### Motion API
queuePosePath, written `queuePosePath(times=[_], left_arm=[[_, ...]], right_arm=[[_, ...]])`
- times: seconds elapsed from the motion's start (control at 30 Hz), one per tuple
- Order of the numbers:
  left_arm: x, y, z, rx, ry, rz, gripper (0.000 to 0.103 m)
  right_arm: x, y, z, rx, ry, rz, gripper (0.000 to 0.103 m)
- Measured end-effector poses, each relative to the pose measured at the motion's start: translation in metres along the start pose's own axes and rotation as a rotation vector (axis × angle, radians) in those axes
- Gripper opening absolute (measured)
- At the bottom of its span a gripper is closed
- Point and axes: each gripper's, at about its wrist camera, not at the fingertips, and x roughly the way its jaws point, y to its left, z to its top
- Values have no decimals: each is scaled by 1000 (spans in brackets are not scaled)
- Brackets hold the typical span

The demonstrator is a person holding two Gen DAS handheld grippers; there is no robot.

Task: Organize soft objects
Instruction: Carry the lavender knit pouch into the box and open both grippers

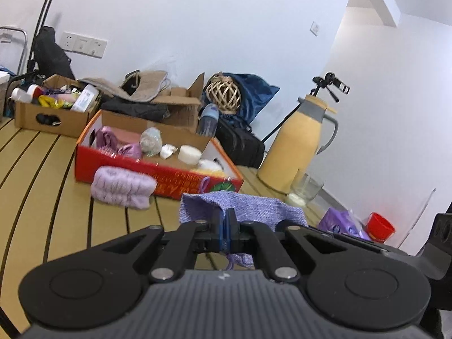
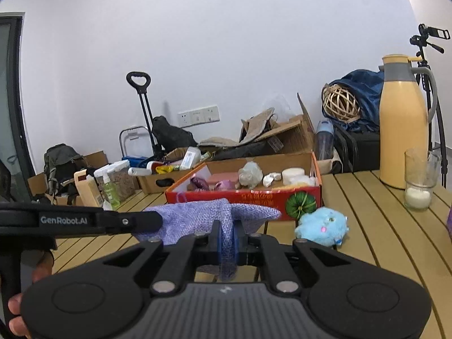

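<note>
The cloth point(image 2: 214, 217) is gripped by both tongs, left point(image 1: 224, 226) and right point(image 2: 226, 240), with the box point(image 2: 254, 197) just beyond.

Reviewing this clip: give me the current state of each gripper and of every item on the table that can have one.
left gripper: shut on the purple cloth.
right gripper: shut on the same cloth.
purple cloth: lifted, stretched between both grippers.
red box: open, soft items inside.
blue plush: lying on the table, outside the box.
lilac folded towel: on the table against the box front.
yellow jug: upright, lid closed.
</note>
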Motion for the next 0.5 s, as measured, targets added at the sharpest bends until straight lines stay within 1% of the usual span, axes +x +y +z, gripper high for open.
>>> queuePosePath(times=[0.07, 0.13, 0.2, 0.23, 0.3, 0.33, 0.4, 0.43, 0.47, 0.5], left_arm=[[12, 3, 18, 14, -10, -20, 3], [29, 6, 44, 45, -30, -22, 3], [56, 14, 75, 68, -37, -19, 3], [71, 18, 89, 78, -31, -15, 3], [108, 32, 115, 88, -1, 3, 3], [130, 40, 126, 78, 22, 18, 3], [177, 59, 143, 76, 72, 50, 3], [199, 70, 148, 43, 99, 72, 3], [218, 81, 150, 28, 129, 81, 3], [239, 90, 150, 33, 161, 85, 3]], right_arm=[[8, -3, 11, -5, -11, 6, 7], [25, -7, 29, -20, -29, 6, 7], [52, -15, 54, -34, -42, 15, 7], [65, -18, 65, -37, -45, 17, 8], [103, -27, 91, -49, -37, 21, 8], [125, -33, 102, -45, -26, 19, 8], [175, -45, 120, -34, 32, 20, 8], [200, -51, 125, -31, 59, 12, 8], [228, -60, 129, -21, 104, 4, 8], [254, -68, 131, 5, 140, -6, 8]])
